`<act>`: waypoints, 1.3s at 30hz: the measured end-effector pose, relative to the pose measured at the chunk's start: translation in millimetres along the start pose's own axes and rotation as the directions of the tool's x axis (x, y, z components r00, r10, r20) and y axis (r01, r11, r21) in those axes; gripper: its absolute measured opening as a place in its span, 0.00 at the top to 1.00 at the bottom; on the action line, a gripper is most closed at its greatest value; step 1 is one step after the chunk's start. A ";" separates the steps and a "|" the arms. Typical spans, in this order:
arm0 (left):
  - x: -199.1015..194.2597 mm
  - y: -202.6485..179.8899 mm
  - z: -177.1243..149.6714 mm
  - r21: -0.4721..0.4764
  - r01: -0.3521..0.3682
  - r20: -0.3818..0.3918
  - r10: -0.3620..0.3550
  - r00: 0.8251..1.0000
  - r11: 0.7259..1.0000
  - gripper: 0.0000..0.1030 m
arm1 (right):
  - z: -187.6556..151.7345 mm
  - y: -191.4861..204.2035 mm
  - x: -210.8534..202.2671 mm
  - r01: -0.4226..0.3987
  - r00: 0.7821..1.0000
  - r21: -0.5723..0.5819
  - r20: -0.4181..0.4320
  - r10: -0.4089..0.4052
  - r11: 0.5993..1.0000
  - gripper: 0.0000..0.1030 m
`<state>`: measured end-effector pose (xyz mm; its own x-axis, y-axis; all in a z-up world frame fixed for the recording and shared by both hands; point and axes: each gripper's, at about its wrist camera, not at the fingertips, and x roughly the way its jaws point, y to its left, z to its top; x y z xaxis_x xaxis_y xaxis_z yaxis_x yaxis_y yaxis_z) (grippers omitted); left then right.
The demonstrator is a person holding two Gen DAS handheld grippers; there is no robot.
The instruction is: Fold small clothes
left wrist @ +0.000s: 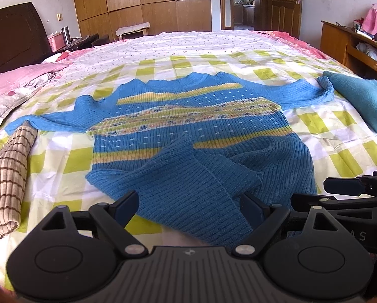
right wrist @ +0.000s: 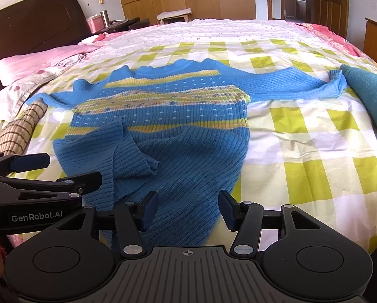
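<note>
Checked bedspread (left wrist: 314,136) — blue sweater (left wrist: 188,126) spread, both tongs (left wrist: 191,209) (right wrist: 188,210) agape.

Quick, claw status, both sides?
Left claw: open, holding nothing, at the blue striped knit sweater's hem.
Right claw: open, empty, over the same hem.

The sweater (left wrist: 188,126) is blue with yellow stripes and white flecks (a multicoloured band across the chest); the bedsheet (left wrist: 339,136) is checked green and white.
</note>
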<state>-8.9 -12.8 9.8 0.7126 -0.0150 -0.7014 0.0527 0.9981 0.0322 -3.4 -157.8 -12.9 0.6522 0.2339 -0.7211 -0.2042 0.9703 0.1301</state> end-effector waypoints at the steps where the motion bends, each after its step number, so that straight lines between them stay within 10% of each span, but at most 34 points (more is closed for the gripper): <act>1: 0.3 1.2 -0.2 -0.006 0.004 0.002 -0.004 1.000 1.000 0.11 | 0.3 1.4 -1.3 0.005 1.000 -0.005 0.008 -0.005 1.000 0.49; 39: 39.8 45.2 30.5 -0.006 0.035 0.045 -0.035 0.998 0.999 0.12 | 10.7 1.0 29.9 -0.021 0.999 0.024 -0.046 0.022 0.999 0.46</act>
<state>43.1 29.9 5.0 0.7413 -0.0524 -0.6691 0.0735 0.9973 0.0033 23.7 -149.2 -27.1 0.6130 0.2523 -0.7487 -0.2007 0.9663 0.1614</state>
